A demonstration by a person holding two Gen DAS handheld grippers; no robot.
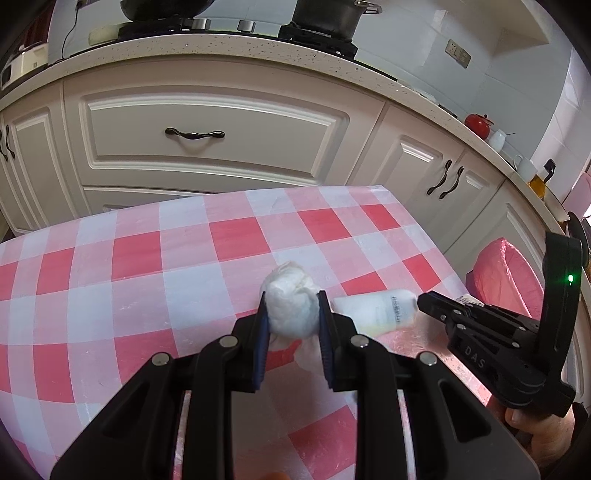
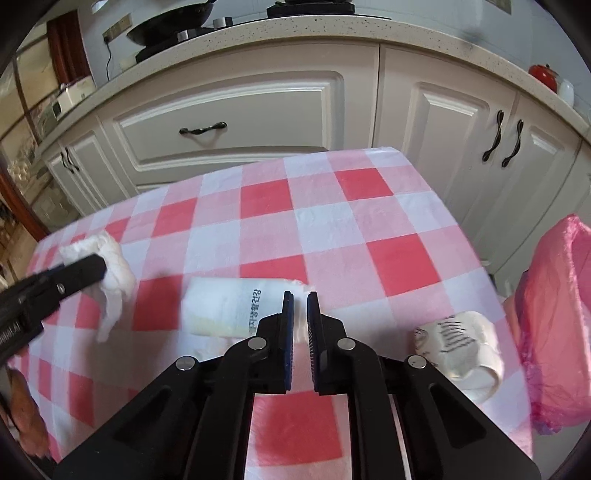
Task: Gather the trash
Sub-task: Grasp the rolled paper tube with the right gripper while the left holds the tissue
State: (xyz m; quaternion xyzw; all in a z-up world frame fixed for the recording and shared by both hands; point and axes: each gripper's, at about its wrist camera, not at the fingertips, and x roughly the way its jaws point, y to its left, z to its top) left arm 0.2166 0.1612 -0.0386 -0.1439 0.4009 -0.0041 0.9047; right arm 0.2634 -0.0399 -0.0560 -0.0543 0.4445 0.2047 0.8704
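My left gripper point(image 1: 291, 312) is shut on a crumpled white tissue wad point(image 1: 291, 306) just above the red-and-white checked tablecloth point(image 1: 147, 266); the wad also shows in the right wrist view point(image 2: 114, 273). A white packet with printed text point(image 1: 380, 308) lies just right of it. My right gripper point(image 2: 300, 299) has its jaws nearly closed around the thin right end of that packet point(image 2: 229, 308). A crumpled white printed paper point(image 2: 458, 347) lies near the table's right edge.
A bin lined with a pink bag point(image 2: 557, 317) stands right of the table, also in the left wrist view point(image 1: 506, 280). White kitchen cabinets point(image 1: 207, 136) and a countertop with pots point(image 1: 328, 18) are behind the table.
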